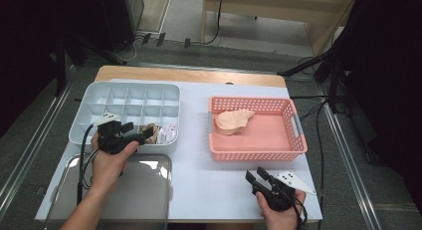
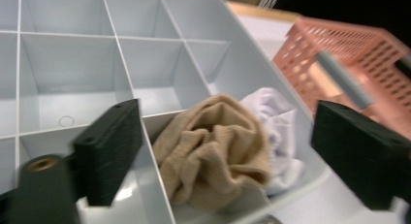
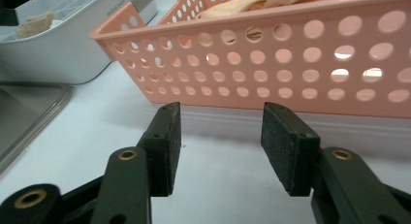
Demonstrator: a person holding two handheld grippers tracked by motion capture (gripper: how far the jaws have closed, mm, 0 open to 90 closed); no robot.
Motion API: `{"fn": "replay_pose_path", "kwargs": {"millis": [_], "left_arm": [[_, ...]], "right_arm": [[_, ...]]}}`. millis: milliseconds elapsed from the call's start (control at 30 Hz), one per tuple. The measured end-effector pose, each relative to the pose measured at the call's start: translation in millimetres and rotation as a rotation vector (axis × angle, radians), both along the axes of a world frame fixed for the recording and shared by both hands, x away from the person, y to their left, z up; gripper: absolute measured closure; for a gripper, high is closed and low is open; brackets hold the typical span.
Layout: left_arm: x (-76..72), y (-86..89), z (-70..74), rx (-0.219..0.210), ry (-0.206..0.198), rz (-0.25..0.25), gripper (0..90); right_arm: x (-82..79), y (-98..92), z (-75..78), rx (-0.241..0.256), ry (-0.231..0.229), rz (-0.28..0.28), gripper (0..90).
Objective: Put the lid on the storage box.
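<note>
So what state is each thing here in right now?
Left gripper: open, jaws either side of the tan cloth, not closed on it.
Right gripper: open, holds nothing, low over the table in front of the basket.
Tan cloth: bunched in a front organizer cell.
White cloth: crumpled in the next cell.
Organizer: other cells look empty.
Basket: upright, one peach cloth inside.
Tray: empty.

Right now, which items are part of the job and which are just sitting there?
In the job:
- left gripper, open over the divided tray
- beige sock in a near-row cell
- grey divided tray
- pink basket holding another beige sock

Lying about:
- white sock in the next cell
- metal tray
- right gripper, open, idle
</note>
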State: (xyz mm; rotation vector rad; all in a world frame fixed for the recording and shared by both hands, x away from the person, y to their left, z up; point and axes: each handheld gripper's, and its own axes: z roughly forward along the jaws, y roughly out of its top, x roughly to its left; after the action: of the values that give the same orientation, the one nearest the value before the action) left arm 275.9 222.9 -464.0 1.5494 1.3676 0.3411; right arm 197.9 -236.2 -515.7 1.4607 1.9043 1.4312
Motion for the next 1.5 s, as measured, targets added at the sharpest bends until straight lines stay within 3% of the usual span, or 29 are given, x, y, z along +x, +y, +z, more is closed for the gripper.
{"fn": "replay_pose_path", "kwargs": {"millis": [100,200,233,333,400,467,533,733,933,967,1033,1267,1500], "left_arm": [[-16.0,3.0,5.9,-0.007,-0.047,0.004,7.3],[-33.2,6.9,11.1,-0.016,-0.108,-0.023,6.9],[-33.2,6.9,11.1,-0.016,-0.108,-0.023,4.3],[-51.8,10.2,12.8,0.0,-0.146,-0.043,1.5],[-66.0,15.8,11.8,-0.029,-0.149,-0.035,1.5],[-71.2,17.3,11.1,-0.027,-0.153,-0.026,1.5],[-85.0,21.2,8.0,-0.001,-0.158,-0.019,1.5],[-104.9,30.4,0.9,0.041,-0.169,0.003,1.5],[-124.4,43.6,-11.2,0.017,-0.174,0.028,1.5],[-130.3,48.9,-15.6,-0.002,-0.176,0.037,1.5],[-133.6,52.5,-19.5,-0.02,-0.177,0.044,1.5],[-139.4,64.3,-36.3,-0.012,-0.148,0.073,1.5],[-138.9,67.6,-39.8,-0.006,-0.134,0.061,1.5]], "right_arm": [[-2.6,1.0,2.9,-0.012,-0.019,-0.001,42.8],[-5.1,0.7,6.4,-0.028,-0.045,-0.02,36.6],[-6.1,0.6,7.3,-0.033,-0.05,-0.026,35.3],[-7.5,0.4,8.8,-0.038,-0.058,-0.027,32.9],[-8.3,0.5,9.8,-0.041,-0.053,-0.026,30.8],[-8.1,0.6,10.0,-0.039,-0.047,-0.027,30.2],[-7.4,1.4,10.8,-0.033,-0.045,-0.028,30.1],[-6.7,5.4,17.1,-0.024,-0.049,-0.021,29.6],[-6.0,2.2,21.2,-0.047,-0.036,-0.009,29.8],[-6.0,-1.5,22.3,-0.046,-0.02,-0.018,29.7],[-6.1,-2.8,22.8,-0.048,-0.014,-0.021,29.6],[-4.6,-11.7,30.8,-0.044,-0.011,-0.047,29.3],[-0.3,-3.5,39.8,-0.046,-0.016,-0.025,29.5]]}}
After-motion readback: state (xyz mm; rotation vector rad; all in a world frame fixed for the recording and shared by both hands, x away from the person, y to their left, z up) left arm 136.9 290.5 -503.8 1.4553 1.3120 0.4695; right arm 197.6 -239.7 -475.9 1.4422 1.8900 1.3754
